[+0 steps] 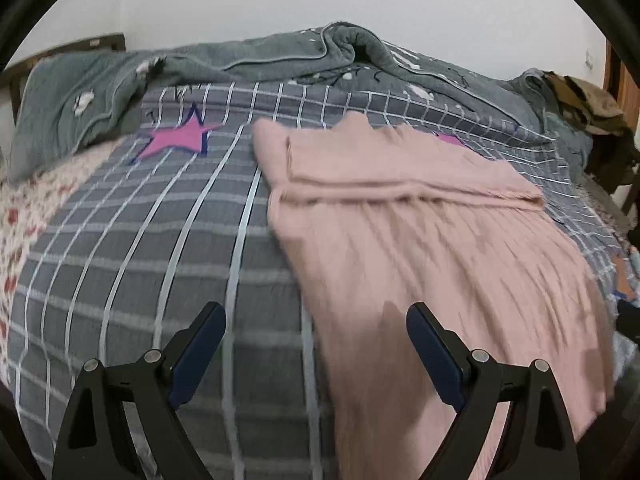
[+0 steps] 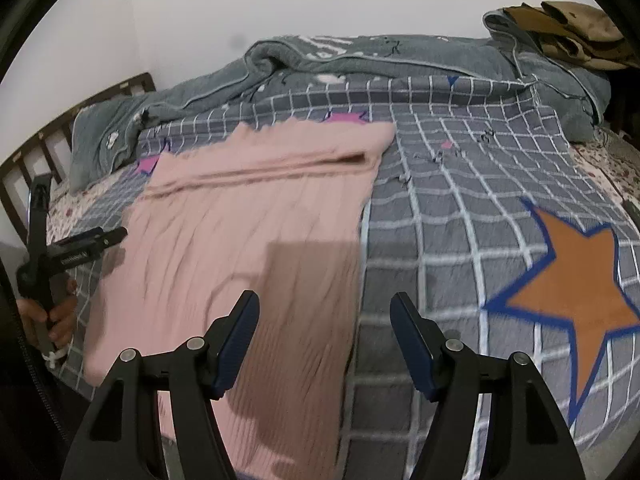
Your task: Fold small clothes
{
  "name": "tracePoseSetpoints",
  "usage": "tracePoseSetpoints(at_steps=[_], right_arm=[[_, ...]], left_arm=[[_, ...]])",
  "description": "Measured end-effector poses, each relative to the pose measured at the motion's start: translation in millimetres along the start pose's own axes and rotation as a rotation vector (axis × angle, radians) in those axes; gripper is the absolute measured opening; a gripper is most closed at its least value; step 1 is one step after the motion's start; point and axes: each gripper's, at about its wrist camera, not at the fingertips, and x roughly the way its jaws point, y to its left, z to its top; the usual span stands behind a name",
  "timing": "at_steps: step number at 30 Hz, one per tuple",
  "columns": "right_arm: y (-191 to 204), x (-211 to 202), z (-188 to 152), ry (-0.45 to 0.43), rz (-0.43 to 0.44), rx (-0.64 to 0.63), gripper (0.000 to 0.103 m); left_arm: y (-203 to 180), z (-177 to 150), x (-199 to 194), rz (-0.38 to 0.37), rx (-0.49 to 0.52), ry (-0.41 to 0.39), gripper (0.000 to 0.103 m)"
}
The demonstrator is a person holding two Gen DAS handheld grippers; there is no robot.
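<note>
A pink ribbed knit garment (image 1: 432,240) lies flat on the grey checked bedspread (image 1: 160,240), with a sleeve folded across its far part (image 1: 400,176). My left gripper (image 1: 316,316) is open and empty above the garment's near left edge. In the right wrist view the garment (image 2: 240,240) fills the left centre. My right gripper (image 2: 324,304) is open and empty above its near right edge. The left gripper (image 2: 116,236) also shows at the far left, held by a hand.
A rumpled grey blanket (image 1: 280,56) lies along the far side of the bed by the white wall. Brown clothes (image 2: 568,32) are piled at the far right. A dark wooden headboard (image 2: 32,160) stands at left. Star prints mark the spread (image 2: 572,280).
</note>
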Motion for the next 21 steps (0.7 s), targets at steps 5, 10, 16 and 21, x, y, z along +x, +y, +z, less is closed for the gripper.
tracePoseSetpoints(at_steps=[5, 10, 16, 21], right_arm=[[14, -6, -27, -0.003, 0.006, -0.064, 0.066], [10, 2, -41, 0.038, 0.037, -0.005, 0.059], [7, -4, -55, 0.05, 0.01, -0.018, 0.051], [-3, -15, -63, 0.049, 0.016, -0.018, 0.051]], left_arm=[[19, -29, -27, -0.143, -0.109, 0.056, 0.091], [11, -57, -44, -0.161, -0.094, 0.091, 0.088], [2, -89, -59, -0.156, -0.087, 0.153, 0.073], [-1, -113, -61, -0.177, -0.112, 0.213, 0.063]])
